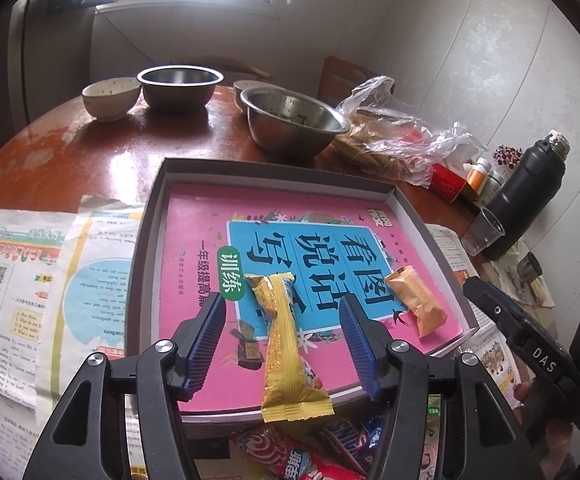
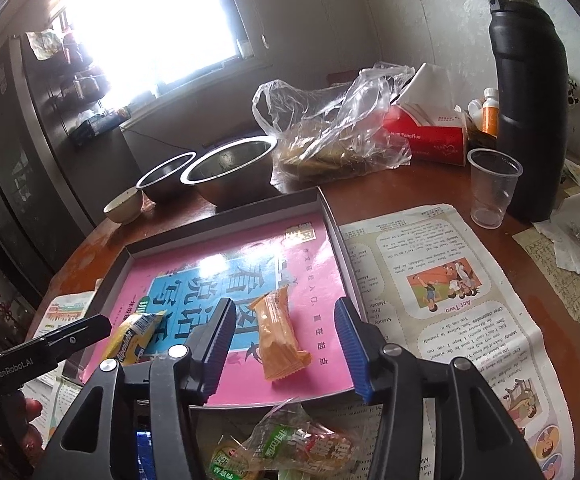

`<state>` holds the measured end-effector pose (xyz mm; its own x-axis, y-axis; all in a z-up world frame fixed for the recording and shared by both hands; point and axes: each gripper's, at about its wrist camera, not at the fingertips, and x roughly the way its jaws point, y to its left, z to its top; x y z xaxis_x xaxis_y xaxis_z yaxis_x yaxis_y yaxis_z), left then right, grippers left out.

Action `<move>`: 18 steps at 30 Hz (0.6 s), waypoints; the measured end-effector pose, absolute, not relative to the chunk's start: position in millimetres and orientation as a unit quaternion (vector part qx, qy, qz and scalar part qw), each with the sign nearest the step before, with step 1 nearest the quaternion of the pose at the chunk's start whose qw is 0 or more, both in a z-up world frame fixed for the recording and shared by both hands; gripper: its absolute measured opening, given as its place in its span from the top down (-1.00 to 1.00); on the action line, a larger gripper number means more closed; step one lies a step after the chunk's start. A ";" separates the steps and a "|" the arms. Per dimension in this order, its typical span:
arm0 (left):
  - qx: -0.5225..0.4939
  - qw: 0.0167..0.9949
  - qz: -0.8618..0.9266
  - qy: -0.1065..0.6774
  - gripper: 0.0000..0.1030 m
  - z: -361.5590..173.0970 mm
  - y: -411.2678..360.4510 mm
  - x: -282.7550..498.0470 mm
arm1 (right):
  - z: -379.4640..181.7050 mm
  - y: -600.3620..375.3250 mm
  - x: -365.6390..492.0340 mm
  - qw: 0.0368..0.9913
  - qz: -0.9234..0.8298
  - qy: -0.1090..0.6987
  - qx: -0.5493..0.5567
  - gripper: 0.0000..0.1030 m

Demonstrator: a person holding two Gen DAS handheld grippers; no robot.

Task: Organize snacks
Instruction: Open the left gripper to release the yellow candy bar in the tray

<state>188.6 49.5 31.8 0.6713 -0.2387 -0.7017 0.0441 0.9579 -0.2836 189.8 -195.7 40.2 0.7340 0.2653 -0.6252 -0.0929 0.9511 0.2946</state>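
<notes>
Your left gripper (image 1: 281,328) and right gripper (image 2: 285,344) both stand spread, pinching nothing, over the yellow bar (image 1: 285,344) and orange packet (image 2: 279,340) lying in the tray (image 1: 145,240); a careless withdrawal could snag the bar's overhanging end.

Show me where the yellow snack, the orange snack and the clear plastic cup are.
yellow snack (image 1: 287,344), left wrist view, middle of wrapper.
orange snack (image 2: 279,338), right wrist view, middle of wrapper.
clear plastic cup (image 2: 492,192), right wrist view, side wall.

The black hand-held gripper (image 2: 41,354) reads "GenRobot.AI", the yellow snack wrapper (image 2: 131,338) "Alpenliebe", the red tissue box (image 2: 430,136) "TengHua", and the printed newspaper sheet (image 2: 450,308) "Act Two".
</notes>
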 end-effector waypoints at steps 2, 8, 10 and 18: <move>-0.122 0.908 -0.078 0.393 -0.22 36.1 50.9 185.6 | 44.2 -197.0 187.7 0.925 0.098 0.344 0.125 -0.04; -0.117 0.912 -0.083 0.385 -0.31 45.7 50.8 177.8 | 55.4 -198.4 181.3 0.929 0.104 0.330 0.129 -0.11; -0.115 0.914 -0.083 0.381 -0.33 49.6 50.4 174.6 | 58.3 -199.1 179.2 0.930 0.107 0.327 0.130 -0.11; -0.105 0.922 -0.082 0.364 -0.37 64.6 51.4 160.3 | 71.0 -196.4 165.7 0.934 0.119 0.315 0.123 -0.13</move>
